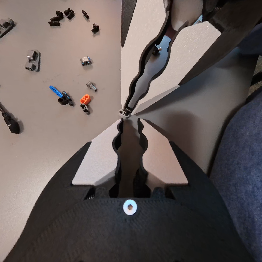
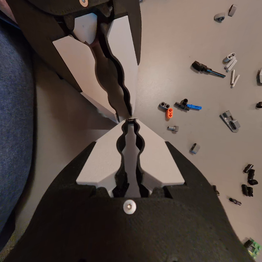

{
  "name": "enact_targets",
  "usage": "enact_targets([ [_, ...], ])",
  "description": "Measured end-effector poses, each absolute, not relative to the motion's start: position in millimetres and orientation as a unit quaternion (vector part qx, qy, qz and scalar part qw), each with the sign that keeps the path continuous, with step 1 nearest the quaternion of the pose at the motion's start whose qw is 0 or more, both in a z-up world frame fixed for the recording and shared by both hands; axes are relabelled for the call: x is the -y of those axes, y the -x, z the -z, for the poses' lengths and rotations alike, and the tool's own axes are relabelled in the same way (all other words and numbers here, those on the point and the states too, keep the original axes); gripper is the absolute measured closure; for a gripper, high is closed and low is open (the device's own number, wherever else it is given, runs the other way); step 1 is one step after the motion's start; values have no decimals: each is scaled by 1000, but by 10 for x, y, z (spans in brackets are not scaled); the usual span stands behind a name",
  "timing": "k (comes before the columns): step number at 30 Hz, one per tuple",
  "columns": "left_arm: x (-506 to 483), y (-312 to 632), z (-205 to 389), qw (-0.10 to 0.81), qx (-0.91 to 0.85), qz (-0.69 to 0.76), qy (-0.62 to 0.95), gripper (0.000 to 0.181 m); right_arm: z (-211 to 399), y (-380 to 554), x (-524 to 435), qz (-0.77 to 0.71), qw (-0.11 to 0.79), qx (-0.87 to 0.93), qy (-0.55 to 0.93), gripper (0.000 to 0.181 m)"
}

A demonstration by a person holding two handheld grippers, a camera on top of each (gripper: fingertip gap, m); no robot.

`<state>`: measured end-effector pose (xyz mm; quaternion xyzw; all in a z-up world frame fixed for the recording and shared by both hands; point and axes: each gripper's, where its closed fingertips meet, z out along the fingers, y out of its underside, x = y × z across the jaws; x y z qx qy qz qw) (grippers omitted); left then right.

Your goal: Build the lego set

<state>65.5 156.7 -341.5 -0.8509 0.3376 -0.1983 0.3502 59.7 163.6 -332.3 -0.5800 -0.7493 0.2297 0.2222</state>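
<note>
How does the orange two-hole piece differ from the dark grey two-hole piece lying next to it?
The orange piece is bright orange; the dark grey piece is dull grey. The orange piece shows one round hole and one cross-shaped hole, whereas both holes of the grey one look round. In the right wrist view the orange piece runs up and down the picture and the grey one across it. Both are short two-hole connectors lying loose, close together on the table.

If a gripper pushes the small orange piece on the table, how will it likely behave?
The orange piece looks like hard plastic, so probably stiff and light. It lies on a flat side, so it should slide rather than roll. It touches a dark grey piece, which would likely move too.
</note>
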Motion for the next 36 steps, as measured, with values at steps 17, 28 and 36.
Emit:
enact_targets([
  [17, -1570, -692, 3271, 396, -347, 197, 827, 167, 3335, -580, -1630, -193, 177, 766, 587, 177],
  [28, -1583, -661, 3277, 394, -342, 198, 830, 170, 3363, -567, -1626, -151, 134, 787, 583, 177],
  [36, -1573, -657, 3319, 378, -339, 205, 837, 173, 3404, -565, -1631, -133, 119, 790, 587, 177],
])
